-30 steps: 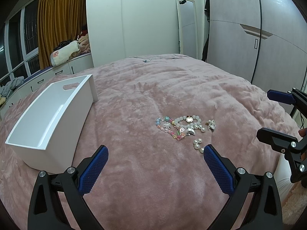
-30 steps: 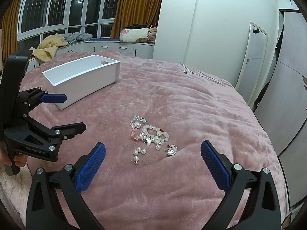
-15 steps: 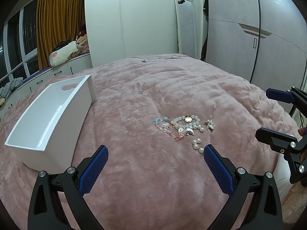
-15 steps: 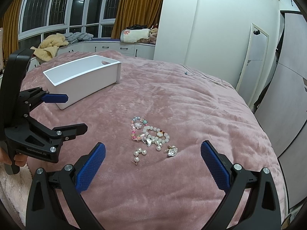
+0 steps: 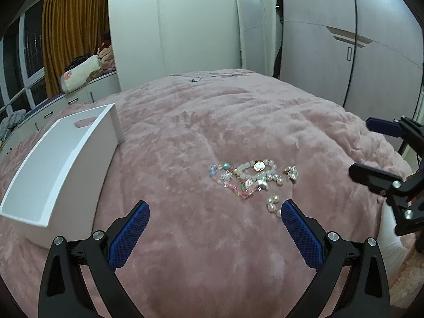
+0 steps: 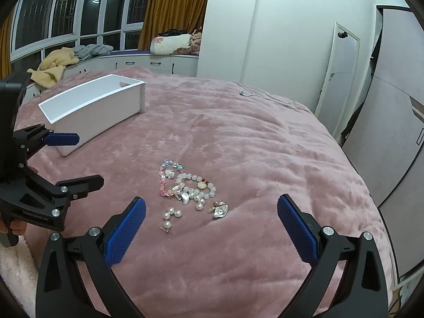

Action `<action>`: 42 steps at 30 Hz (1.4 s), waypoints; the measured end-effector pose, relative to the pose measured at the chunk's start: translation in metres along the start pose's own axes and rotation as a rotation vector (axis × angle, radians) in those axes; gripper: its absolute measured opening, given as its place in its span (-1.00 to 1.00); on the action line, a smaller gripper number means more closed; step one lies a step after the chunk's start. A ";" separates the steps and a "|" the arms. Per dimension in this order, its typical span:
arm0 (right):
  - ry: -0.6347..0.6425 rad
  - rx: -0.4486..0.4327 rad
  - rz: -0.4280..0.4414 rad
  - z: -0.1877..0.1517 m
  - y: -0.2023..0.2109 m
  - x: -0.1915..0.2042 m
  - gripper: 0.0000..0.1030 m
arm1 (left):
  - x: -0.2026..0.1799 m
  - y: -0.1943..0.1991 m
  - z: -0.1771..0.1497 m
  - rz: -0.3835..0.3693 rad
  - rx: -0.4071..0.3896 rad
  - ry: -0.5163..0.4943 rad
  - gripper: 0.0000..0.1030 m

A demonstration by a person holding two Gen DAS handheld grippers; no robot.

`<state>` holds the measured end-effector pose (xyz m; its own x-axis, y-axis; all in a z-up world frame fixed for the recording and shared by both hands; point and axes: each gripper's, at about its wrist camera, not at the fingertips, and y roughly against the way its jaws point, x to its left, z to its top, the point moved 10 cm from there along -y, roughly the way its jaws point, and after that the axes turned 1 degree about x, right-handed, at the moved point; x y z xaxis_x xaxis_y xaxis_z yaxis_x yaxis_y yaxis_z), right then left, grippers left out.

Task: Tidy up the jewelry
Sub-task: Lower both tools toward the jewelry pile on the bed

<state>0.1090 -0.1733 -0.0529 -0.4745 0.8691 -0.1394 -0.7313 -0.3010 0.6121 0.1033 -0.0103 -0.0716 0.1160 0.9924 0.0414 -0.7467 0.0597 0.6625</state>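
Here the jewelry lies in one loose cluster on the pink blanket, near the bed's front edge and between the two grippers. The left gripper hovers above the blanket with its jaws spread wide and nothing between them; the right gripper is likewise wide apart and empty. One white box stands well apart from the cluster, toward the window side, open at the top, with bare blanket all around it. Wide clear blanket runs between box and jewelry and on beyond toward the far edge, where a thin cable lies.

In the cluster, two bead bracelets overlap: a pastel one and a white one with a gold charm. A pearl earring sits just beside the pile on the near side, and a crystal earring lies apart on the right. Other small pearl pieces are tangled in the middle; their count cannot be told.
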 end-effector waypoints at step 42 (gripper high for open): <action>-0.065 0.285 0.036 -0.065 -0.145 -0.028 -0.06 | -0.013 -0.152 -0.014 -0.181 0.242 0.021 -0.45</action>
<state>0.1964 -0.1794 -0.1884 -0.4581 0.8862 -0.0692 -0.5432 -0.2174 0.8110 0.2062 -0.0305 -0.1834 0.2180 0.9700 -0.1073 -0.5373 0.2111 0.8165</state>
